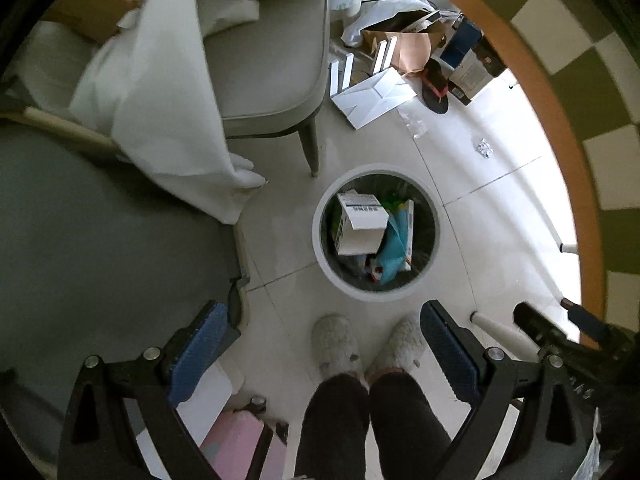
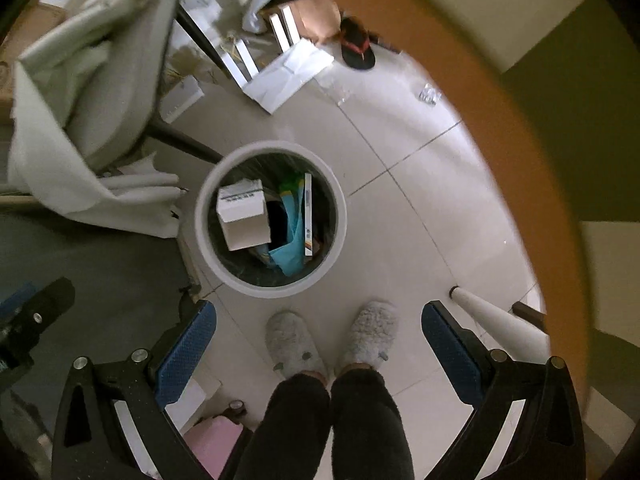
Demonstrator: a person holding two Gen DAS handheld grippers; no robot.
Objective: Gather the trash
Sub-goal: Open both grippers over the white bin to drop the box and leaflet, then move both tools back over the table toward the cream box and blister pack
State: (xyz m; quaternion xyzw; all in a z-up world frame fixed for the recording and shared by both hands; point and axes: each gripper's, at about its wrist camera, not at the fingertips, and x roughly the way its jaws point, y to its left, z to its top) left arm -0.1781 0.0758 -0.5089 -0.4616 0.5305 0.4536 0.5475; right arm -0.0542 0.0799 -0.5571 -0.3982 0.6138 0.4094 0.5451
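Note:
A round white trash bin [image 1: 320,248] [image 2: 202,240] stands on the tiled floor, seen from above in both views. Inside lie a white cardboard box [image 1: 360,224] [image 2: 244,216], a teal wrapper [image 1: 394,252] [image 2: 290,252] and a flat white packet. My left gripper [image 1: 324,340] hangs open and empty above the floor, just short of the bin. My right gripper [image 2: 320,336] is open and empty too, with the bin ahead to its left. A small crumpled clear wrapper [image 1: 485,147] [image 2: 430,94] lies on the floor beyond the bin, near the table's edge.
A person's grey fluffy slippers [image 1: 334,344] [image 2: 294,340] stand between my fingers. A grey chair [image 1: 264,60] [image 2: 116,80] draped in white cloth stands at the left. White paper [image 1: 374,98] [image 2: 288,72], a brown bag [image 1: 412,50] and a sandal [image 2: 358,50] clutter the far floor. An orange-rimmed table [image 1: 560,128] [image 2: 532,160] curves along the right.

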